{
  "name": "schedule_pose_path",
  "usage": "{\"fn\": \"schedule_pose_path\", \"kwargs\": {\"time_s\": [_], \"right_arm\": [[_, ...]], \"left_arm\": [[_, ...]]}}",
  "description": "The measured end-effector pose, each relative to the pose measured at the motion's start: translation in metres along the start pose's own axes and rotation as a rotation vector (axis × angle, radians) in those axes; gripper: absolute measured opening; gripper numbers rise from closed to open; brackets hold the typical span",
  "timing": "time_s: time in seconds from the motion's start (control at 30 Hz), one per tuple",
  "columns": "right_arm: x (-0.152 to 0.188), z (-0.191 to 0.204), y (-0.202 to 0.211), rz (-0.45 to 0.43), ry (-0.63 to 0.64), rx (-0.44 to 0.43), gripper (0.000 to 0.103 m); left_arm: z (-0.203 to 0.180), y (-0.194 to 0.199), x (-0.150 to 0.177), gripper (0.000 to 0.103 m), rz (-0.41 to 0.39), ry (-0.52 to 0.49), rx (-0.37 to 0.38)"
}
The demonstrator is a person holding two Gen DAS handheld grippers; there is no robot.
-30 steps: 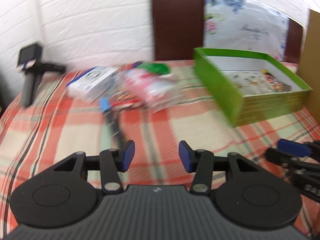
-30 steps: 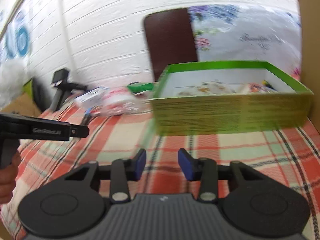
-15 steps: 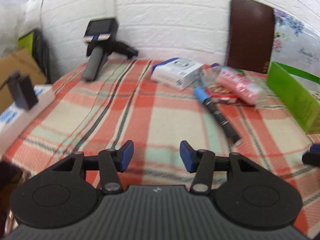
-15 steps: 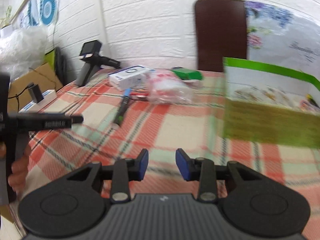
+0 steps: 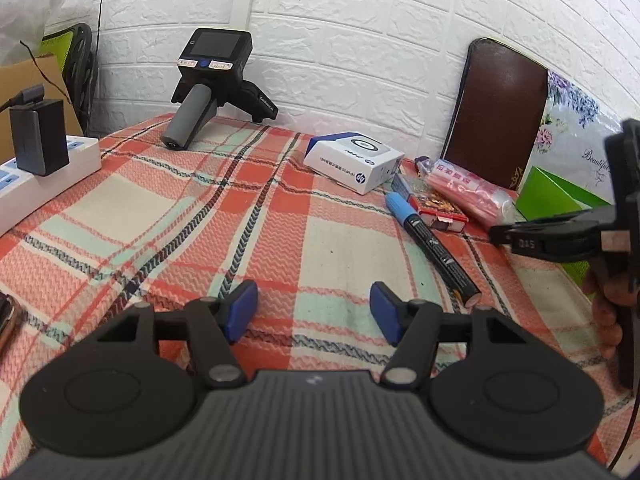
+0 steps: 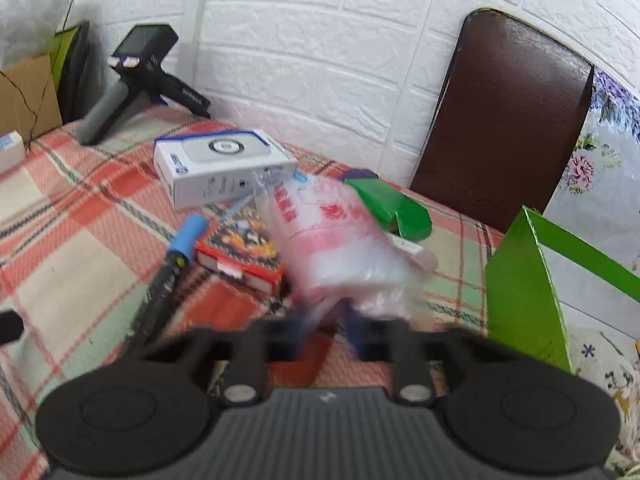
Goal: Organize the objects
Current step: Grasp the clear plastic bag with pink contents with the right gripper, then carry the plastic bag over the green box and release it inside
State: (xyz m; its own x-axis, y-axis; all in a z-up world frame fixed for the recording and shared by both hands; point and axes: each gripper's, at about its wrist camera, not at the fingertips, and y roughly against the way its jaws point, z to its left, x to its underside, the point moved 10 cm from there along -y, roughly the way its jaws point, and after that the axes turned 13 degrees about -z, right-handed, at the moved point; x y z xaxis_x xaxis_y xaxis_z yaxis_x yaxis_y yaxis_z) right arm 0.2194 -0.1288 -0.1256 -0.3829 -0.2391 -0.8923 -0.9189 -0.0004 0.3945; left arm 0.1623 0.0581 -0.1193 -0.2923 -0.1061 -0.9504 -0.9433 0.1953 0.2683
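Both views now nearer plaid tablecloth [image 5: 168, 216].

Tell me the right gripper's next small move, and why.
Probably lift the pink plastic bag slightly toward the green box: the right gripper has just been closing its jaws and seems shut on the bag's near end, though the view is blurred.
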Motion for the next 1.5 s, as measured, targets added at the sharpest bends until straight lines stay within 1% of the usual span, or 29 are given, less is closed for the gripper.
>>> {"fn": "schedule_pose_path", "kwargs": {"time_s": [0.07,0.13,0.2,0.27,0.3,0.33,0.37,0.47,0.5,0.57,0.63,0.7,0.73,0.77,0.83,0.87,0.9,0.97,1.07,1.1,1.17,1.2,1.23,1.27,1.33,1.37,1.4,1.43,1.5], "right_arm": [[0.002,-0.007,0.023,-0.031,0.009,-0.01,0.003],[0.008,-0.013,0.051,-0.033,-0.005,-0.047,0.003],[0.023,-0.021,0.084,-0.024,0.005,-0.072,0.003],[0.045,-0.027,0.112,0.018,-0.012,-0.112,0.007],[0.056,-0.03,0.125,0.032,-0.051,-0.125,0.014],[0.065,-0.035,0.135,0.041,-0.098,-0.13,0.031],[0.072,-0.04,0.145,0.045,-0.142,-0.138,0.037],[0.08,-0.051,0.159,0.029,-0.213,-0.142,0.042],[0.08,-0.054,0.16,0.029,-0.212,-0.128,0.048],[0.077,-0.06,0.161,0.017,-0.228,-0.122,0.048],[0.071,-0.065,0.16,-0.003,-0.259,-0.14,0.049],[0.067,-0.067,0.158,-0.017,-0.277,-0.158,0.054],[0.066,-0.067,0.158,-0.025,-0.277,-0.162,0.055],[0.064,-0.066,0.156,-0.031,-0.271,-0.164,0.055],[0.061,-0.063,0.151,-0.033,-0.256,-0.168,0.057],[0.059,-0.06,0.149,-0.034,-0.252,-0.172,0.058],[0.058,-0.059,0.147,-0.036,-0.247,-0.176,0.059],[0.058,-0.056,0.143,-0.032,-0.238,-0.189,0.06],[0.06,-0.049,0.137,-0.021,-0.198,-0.21,0.063],[0.059,-0.047,0.134,-0.02,-0.182,-0.212,0.065],[0.056,-0.043,0.124,-0.017,-0.157,-0.222,0.067],[0.055,-0.042,0.119,-0.012,-0.146,-0.227,0.07],[0.054,-0.039,0.113,-0.005,-0.136,-0.232,0.074],[0.054,-0.037,0.107,0.003,-0.129,-0.241,0.076],[0.058,-0.031,0.093,0.026,-0.121,-0.251,0.081],[0.056,-0.03,0.089,0.009,-0.126,-0.247,0.084],[0.054,-0.027,0.086,0.0,-0.126,-0.252,0.079],[0.052,-0.026,0.085,-0.008,-0.125,-0.238,0.069],[0.047,-0.027,0.089,-0.021,-0.156,-0.206,0.06]], "left_arm": [[0.0,0.0,0.0,0.065,0.0,0.001,0.0],[-0.001,0.0,0.0,0.065,0.001,-0.002,0.001],[-0.001,0.0,0.0,0.066,0.003,-0.007,-0.001],[-0.003,0.0,0.001,0.069,0.007,-0.019,0.001],[-0.004,0.0,0.001,0.071,0.01,-0.029,0.004],[-0.005,-0.001,0.002,0.072,0.015,-0.041,0.004],[-0.006,-0.001,0.002,0.073,0.02,-0.053,0.0],[-0.009,-0.003,0.003,0.076,0.037,-0.084,-0.001],[-0.009,-0.003,0.003,0.076,0.046,-0.091,-0.003],[-0.01,-0.002,0.001,0.075,0.071,-0.1,-0.015],[-0.011,0.004,-0.005,0.074,0.099,-0.052,-0.017],[-0.022,0.011,-0.019,0.074,0.106,0.042,0.044],[-0.034,0.013,-0.027,0.074,0.104,0.067,0.094],[-0.049,0.013,-0.036,0.074,0.099,0.066,0.144],[-0.083,0.012,-0.052,0.076,0.066,0.007,0.227],[-0.099,0.009,-0.057,0.076,0.047,-0.042,0.256],[-0.113,0.004,-0.058,0.079,0.044,-0.091,0.275],[-0.135,-0.009,-0.051,0.081,0.074,-0.151,0.314],[-0.155,-0.029,-0.03,0.081,0.16,-0.155,0.352],[-0.158,-0.032,-0.023,0.081,0.185,-0.164,0.353],[-0.157,-0.041,-0.012,0.082,0.213,-0.2,0.314],[-0.154,-0.043,-0.008,0.084,0.227,-0.2,0.304],[-0.151,-0.045,-0.005,0.087,0.246,-0.182,0.308],[-0.149,-0.045,-0.002,0.089,0.263,-0.153,0.322],[-0.149,-0.046,0.005,0.089,0.309,-0.09,0.364],[-0.15,-0.046,0.01,0.089,0.338,-0.053,0.386],[-0.153,-0.045,0.012,0.081,0.362,-0.011,0.412],[-0.154,-0.043,0.012,0.077,0.363,0.009,0.417],[-0.153,-0.037,0.005,0.068,0.334,-0.011,0.385]]}}
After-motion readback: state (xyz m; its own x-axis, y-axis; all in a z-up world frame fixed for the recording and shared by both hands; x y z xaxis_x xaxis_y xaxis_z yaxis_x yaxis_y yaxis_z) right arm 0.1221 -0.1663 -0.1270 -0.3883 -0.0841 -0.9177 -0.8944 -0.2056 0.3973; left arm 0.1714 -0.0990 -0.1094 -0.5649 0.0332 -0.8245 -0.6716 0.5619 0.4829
